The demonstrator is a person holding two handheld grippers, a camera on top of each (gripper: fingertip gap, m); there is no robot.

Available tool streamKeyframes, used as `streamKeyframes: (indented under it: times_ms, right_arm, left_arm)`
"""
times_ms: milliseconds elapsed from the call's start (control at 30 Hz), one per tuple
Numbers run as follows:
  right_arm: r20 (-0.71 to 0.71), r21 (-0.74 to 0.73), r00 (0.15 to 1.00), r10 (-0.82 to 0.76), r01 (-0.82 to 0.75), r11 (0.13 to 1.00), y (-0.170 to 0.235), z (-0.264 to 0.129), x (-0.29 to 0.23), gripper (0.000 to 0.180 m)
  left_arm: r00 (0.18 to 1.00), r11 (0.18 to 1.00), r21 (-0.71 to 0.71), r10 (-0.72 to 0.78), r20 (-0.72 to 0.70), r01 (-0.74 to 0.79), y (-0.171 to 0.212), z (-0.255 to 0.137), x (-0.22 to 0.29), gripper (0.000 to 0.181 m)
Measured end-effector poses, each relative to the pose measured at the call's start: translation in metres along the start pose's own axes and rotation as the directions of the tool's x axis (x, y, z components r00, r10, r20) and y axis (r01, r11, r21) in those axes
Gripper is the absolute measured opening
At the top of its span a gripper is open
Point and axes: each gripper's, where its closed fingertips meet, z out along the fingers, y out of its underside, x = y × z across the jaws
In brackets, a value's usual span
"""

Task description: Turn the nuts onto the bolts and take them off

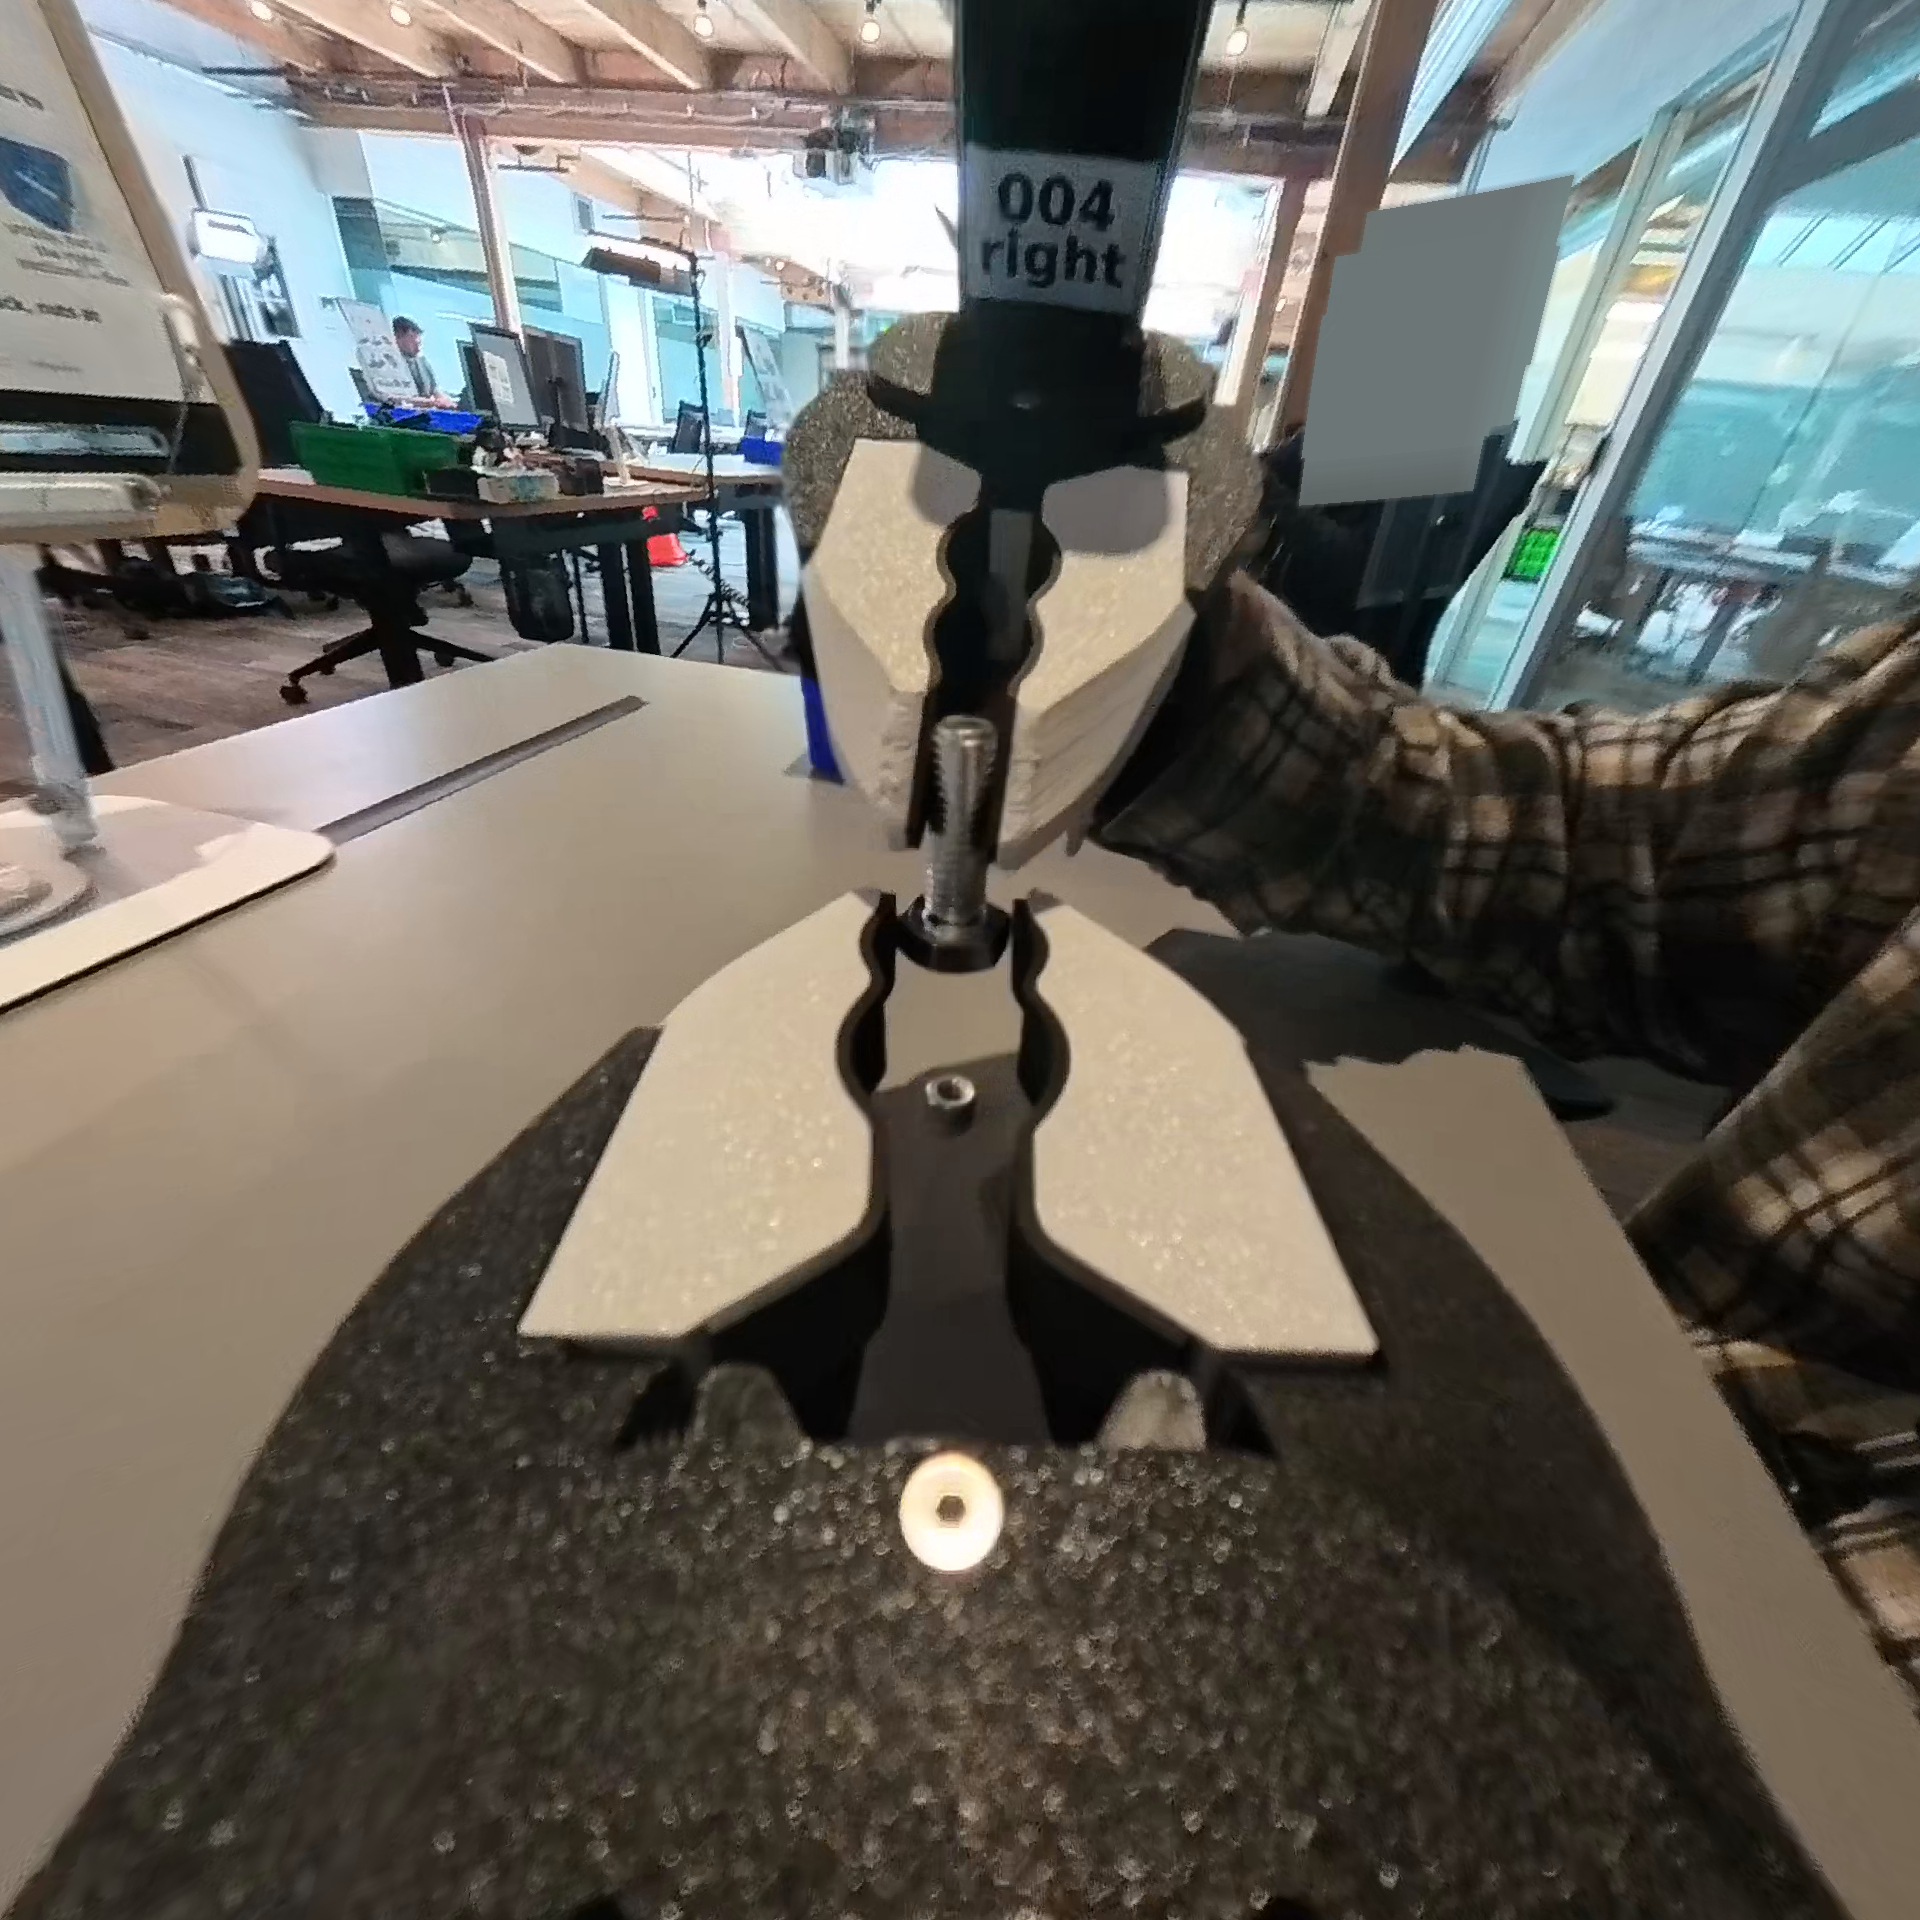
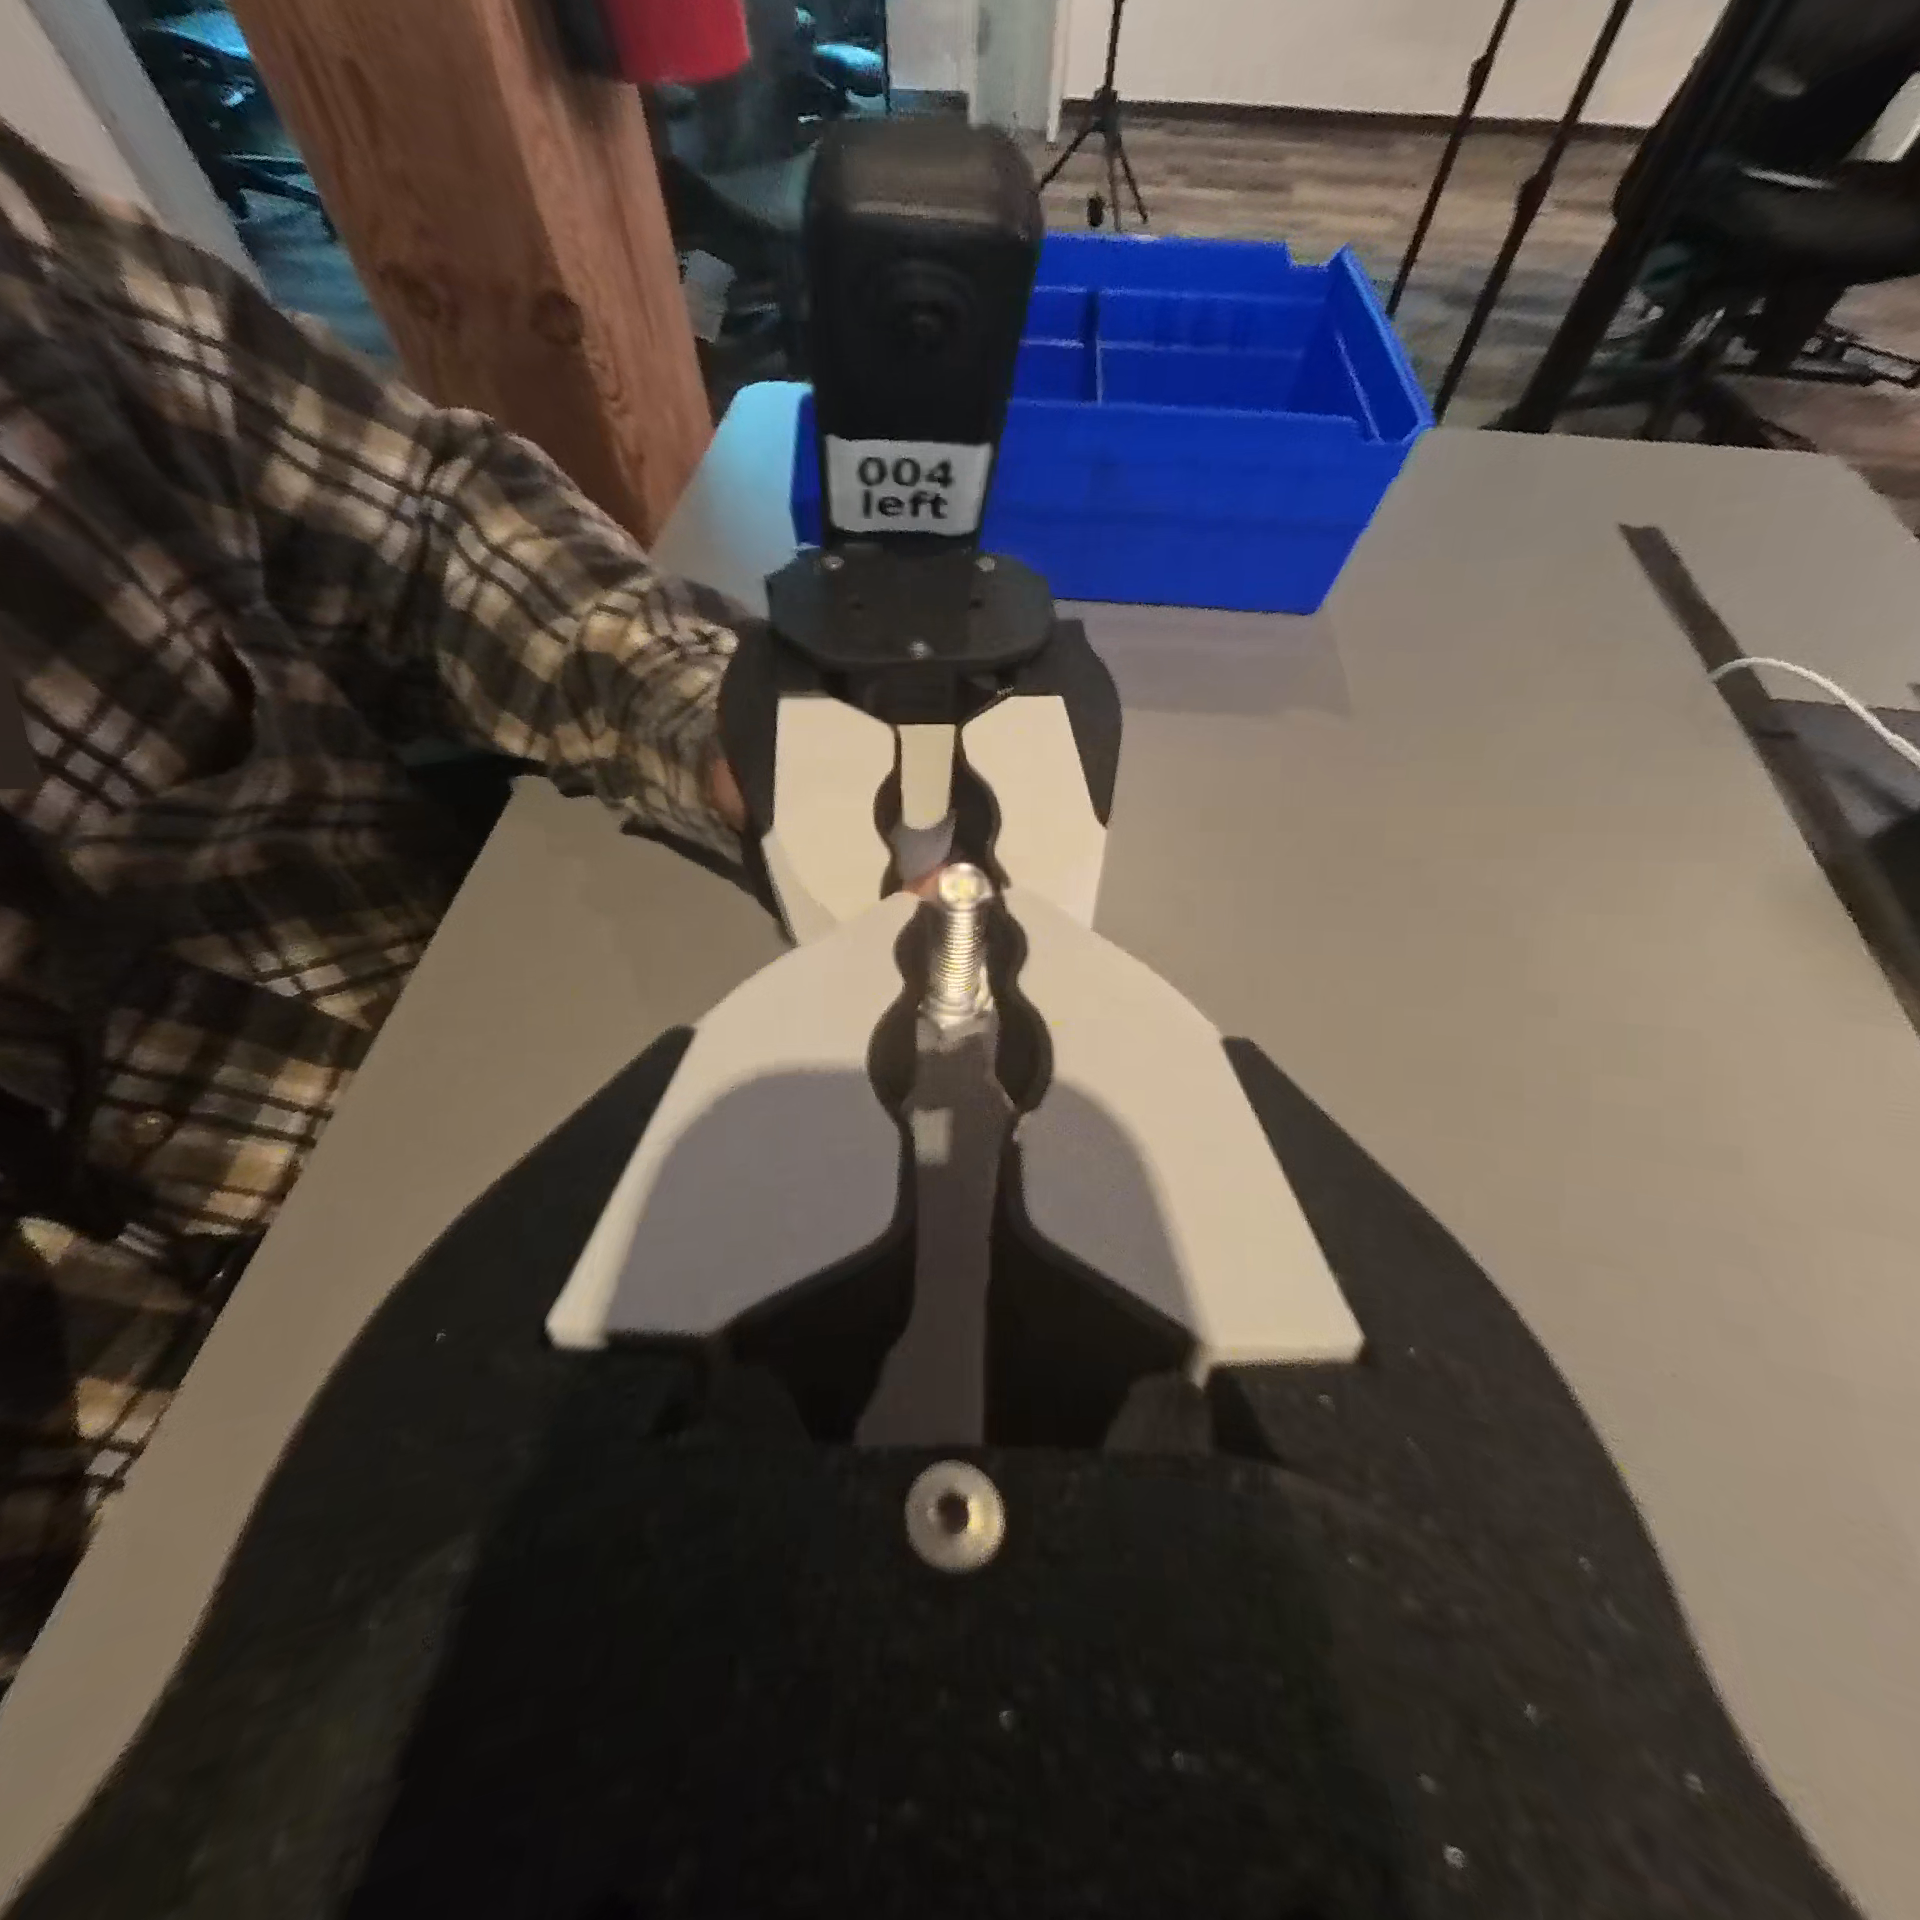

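Left wrist view | left gripper (image 1: pixel 951 940) jaws narrow, clamping black nut (image 1: pixel 951 948) | right gripper (image 1: pixel 961 821) jaws narrow, pinching silver bolt (image 1: pixel 958 831) | bolt threaded into nut, above grey table (image 1: pixel 416 1039).

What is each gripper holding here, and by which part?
The left gripper holds the black nut, jaws closed on its sides. The right gripper holds the silver bolt by its shank near the head, its threaded end in the nut.

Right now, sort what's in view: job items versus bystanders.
Job:
- bolt, held in right tool
- black nut, held in left tool

Lying about:
- blue bin
- white cable
- white stand base
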Motion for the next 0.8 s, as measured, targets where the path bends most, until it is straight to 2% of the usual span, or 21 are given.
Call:
streamKeyframes:
  times_ms: [100, 267, 333, 533, 800]
  right_arm:
    - [0.007, -0.002, 1.000, 0.013, -0.013, 1.000, -0.001, -0.003, 0.004, 0.009]
    - [0.046, 0.119, 0.998, 0.043, -0.048, 0.992, -0.011, -0.008, 0.005, 0.009]
    - [0.087, 0.165, 0.994, 0.069, -0.083, 0.983, -0.016, -0.008, 0.003, 0.009]
    - [0.120, 0.183, 0.989, 0.085, -0.106, 0.977, -0.016, -0.002, 0.002, 0.009]
    - [0.097, 0.158, 0.993, 0.074, -0.089, 0.983, -0.016, 0.001, 0.004, 0.009]
  left_arm:
    - [0.999, 0.998, 0.050, -0.036, -0.026, 0.037, -0.007, -0.004, -0.001, 0.026]
    - [0.997, 0.992, 0.110, -0.052, -0.052, 0.058, -0.016, -0.011, -0.001, 0.027]
    - [0.997, 0.990, 0.125, -0.055, -0.052, 0.061, -0.018, -0.012, -0.001, 0.033]
    - [0.998, 0.992, 0.116, -0.038, -0.045, 0.043, -0.017, -0.011, 0.000, 0.035]
    - [0.999, 0.995, 0.097, -0.011, -0.033, 0.014, -0.015, -0.010, 0.002, 0.030]
